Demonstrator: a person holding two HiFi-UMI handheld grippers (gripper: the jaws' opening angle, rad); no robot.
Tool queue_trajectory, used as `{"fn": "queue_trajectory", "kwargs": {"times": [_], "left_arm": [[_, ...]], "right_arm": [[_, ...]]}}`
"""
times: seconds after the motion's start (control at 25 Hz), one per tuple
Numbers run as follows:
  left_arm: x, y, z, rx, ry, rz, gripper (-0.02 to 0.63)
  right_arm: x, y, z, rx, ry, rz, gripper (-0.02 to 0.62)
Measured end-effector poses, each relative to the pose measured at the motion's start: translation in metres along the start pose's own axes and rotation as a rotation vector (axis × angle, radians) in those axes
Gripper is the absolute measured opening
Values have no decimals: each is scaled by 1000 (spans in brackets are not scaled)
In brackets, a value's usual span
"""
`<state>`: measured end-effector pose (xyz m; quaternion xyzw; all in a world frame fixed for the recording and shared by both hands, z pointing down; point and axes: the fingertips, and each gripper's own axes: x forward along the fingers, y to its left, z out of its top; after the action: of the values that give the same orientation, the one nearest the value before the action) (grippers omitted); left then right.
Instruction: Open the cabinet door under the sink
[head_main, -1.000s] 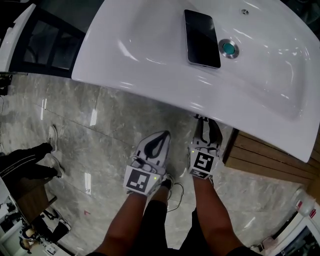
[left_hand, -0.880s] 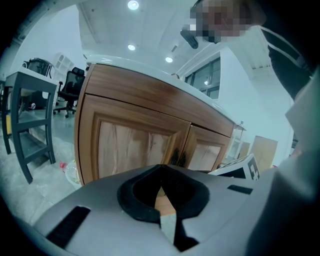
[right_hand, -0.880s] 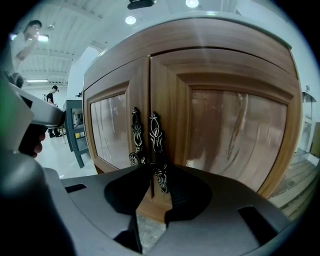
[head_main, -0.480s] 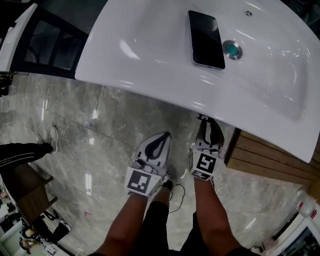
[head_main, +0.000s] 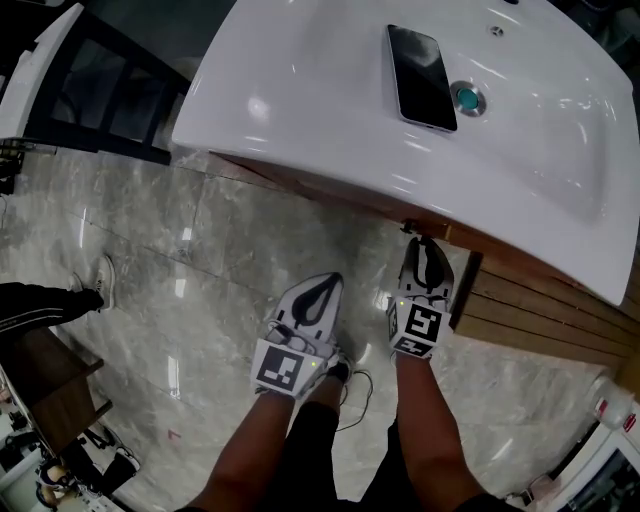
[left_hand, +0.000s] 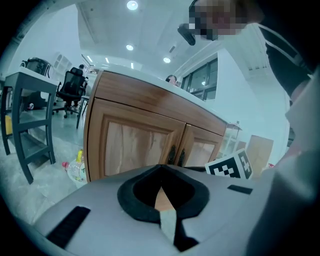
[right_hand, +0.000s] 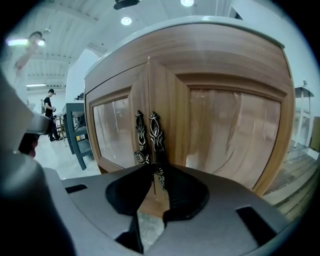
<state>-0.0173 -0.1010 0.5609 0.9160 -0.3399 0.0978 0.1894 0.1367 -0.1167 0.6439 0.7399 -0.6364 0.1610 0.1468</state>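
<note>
Right gripper (head_main: 418, 245), seen from the head, reaches under the sink (head_main: 300, 90) rim, ahead of the left gripper (head_main: 318, 285). Left gripper view: jaws pinched together, empty. Right gripper view: jaws clamp the upright door handle (right_hand: 155, 135) beneath the sink.

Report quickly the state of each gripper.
Left gripper: shut, empty.
Right gripper: shut on the dark ornate metal handle of the right wooden cabinet door.
</note>
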Motion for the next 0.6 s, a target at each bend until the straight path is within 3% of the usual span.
{"fn": "queue_trajectory", "kwargs": {"times": [0.32,0.6], "left_arm": [[-22,-5,-2,30,14,-36,23],[-30,-20,-4,44,-8,-16,23]], "right_arm": [[-15,3,-7,3,9,25,94],[-39,5,-16,-22,2,96,94]]}}
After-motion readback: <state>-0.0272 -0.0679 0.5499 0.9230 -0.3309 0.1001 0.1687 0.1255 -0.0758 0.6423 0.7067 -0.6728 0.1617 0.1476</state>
